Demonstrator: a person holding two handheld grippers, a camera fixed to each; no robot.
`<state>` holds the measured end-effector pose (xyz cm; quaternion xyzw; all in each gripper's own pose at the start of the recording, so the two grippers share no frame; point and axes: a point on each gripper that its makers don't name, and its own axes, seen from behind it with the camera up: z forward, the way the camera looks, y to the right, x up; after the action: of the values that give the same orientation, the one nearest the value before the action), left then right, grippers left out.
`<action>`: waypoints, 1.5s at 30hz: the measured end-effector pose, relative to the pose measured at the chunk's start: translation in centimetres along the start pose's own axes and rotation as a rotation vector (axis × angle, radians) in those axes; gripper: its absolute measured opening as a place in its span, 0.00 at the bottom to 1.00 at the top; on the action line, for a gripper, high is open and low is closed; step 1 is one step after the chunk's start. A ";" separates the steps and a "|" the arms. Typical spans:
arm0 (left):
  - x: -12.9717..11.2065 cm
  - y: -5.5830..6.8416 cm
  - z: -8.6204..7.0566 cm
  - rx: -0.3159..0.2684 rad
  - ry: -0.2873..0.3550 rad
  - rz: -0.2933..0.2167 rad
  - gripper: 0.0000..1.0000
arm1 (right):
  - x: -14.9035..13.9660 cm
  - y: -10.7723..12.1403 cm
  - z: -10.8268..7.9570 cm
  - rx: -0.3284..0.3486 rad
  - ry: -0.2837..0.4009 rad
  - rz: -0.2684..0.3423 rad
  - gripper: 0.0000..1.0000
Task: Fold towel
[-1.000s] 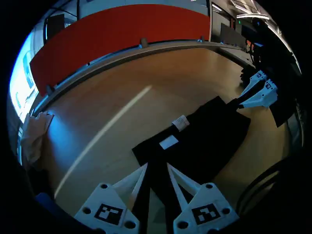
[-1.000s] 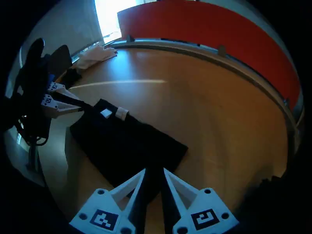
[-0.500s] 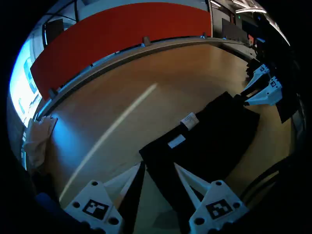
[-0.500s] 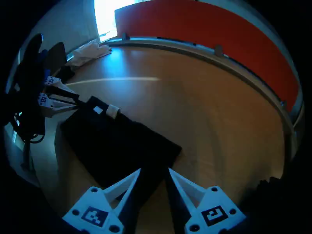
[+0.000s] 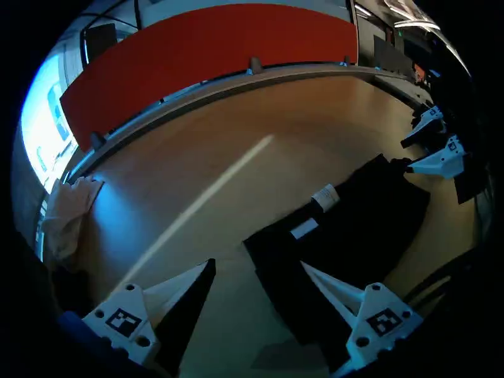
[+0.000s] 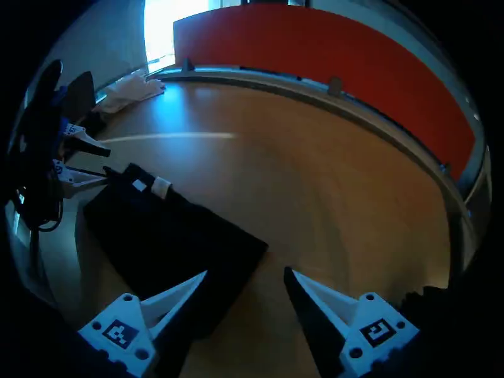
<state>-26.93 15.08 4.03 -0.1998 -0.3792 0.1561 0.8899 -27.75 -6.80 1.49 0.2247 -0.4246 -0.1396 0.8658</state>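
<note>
Towel [image 5: 353, 233] lies flat and dark on the table [image 5: 252, 157] in the left gripper view. Our left gripper [image 5: 257, 264] has its jaws wide apart and holds nothing. The towel's near end sits just ahead, more toward the right finger. Its long side runs away to the right gripper [image 5: 408, 156].

In the right gripper view, the right gripper [image 6: 246, 272] has its jaws spread wide too, with nothing in them. The towel [image 6: 170, 239] lies ahead, off to the left. We think each gripper is close to its own end.

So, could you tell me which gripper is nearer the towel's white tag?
Left. The left gripper sits open at the tagged end of the towel, near the white tag; the right gripper is open at the opposite end.
</note>
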 end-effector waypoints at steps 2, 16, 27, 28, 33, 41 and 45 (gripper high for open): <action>0.3 -0.6 -0.1 0.014 0.008 -0.010 0.94 | 0.2 0.3 -0.1 -0.011 0.009 0.002 0.97; 0.7 -1.5 -1.1 0.027 0.030 -0.053 0.94 | 1.3 0.5 -1.8 -0.039 0.058 0.000 1.00; 0.3 -1.4 -3.5 0.021 0.058 -0.091 0.94 | 0.7 -0.6 -4.5 -0.030 0.083 -0.001 1.00; 0.3 -1.3 -3.8 0.021 0.061 -0.094 0.94 | 0.5 -0.8 -4.7 -0.030 0.084 -0.001 1.00; -0.1 -1.0 -5.2 0.022 0.074 -0.109 0.94 | -0.3 -1.3 -6.0 -0.029 0.090 0.003 1.00; -1.2 -0.5 -7.5 0.035 0.093 -0.151 0.94 | -1.3 -1.8 -7.7 -0.034 0.102 0.013 1.00; -2.1 -0.6 -8.3 0.052 0.095 -0.172 0.94 | -1.4 -2.0 -8.2 -0.036 0.114 0.023 1.00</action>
<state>-22.11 11.71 -2.24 -0.1503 -0.3483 0.0792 0.9219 -22.10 -5.73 -4.89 0.2119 -0.3745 -0.1240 0.8942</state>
